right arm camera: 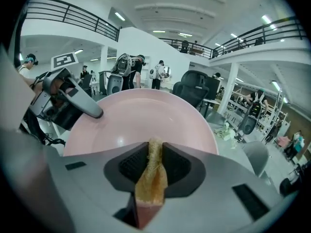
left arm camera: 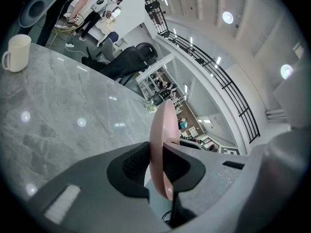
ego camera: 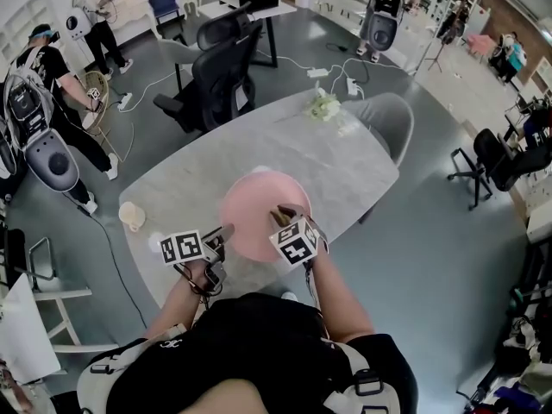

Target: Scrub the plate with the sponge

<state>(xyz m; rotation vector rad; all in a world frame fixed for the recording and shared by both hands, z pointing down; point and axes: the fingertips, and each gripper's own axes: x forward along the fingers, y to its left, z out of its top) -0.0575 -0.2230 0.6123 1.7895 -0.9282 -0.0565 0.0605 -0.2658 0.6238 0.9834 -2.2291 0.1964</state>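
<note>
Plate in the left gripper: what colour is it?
Pale pink; the plate shows best in the right gripper view.

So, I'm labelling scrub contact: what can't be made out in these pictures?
Whether the sponge touches the plate: right gripper view looks straight along it; head view, too small.
Plate's face: left gripper view, edge-on between the left gripper's fingers.
Plate's near rim: head view, right gripper's marker cube covers it.
Pale-green thing at the table's far end: head view, too small.
</note>
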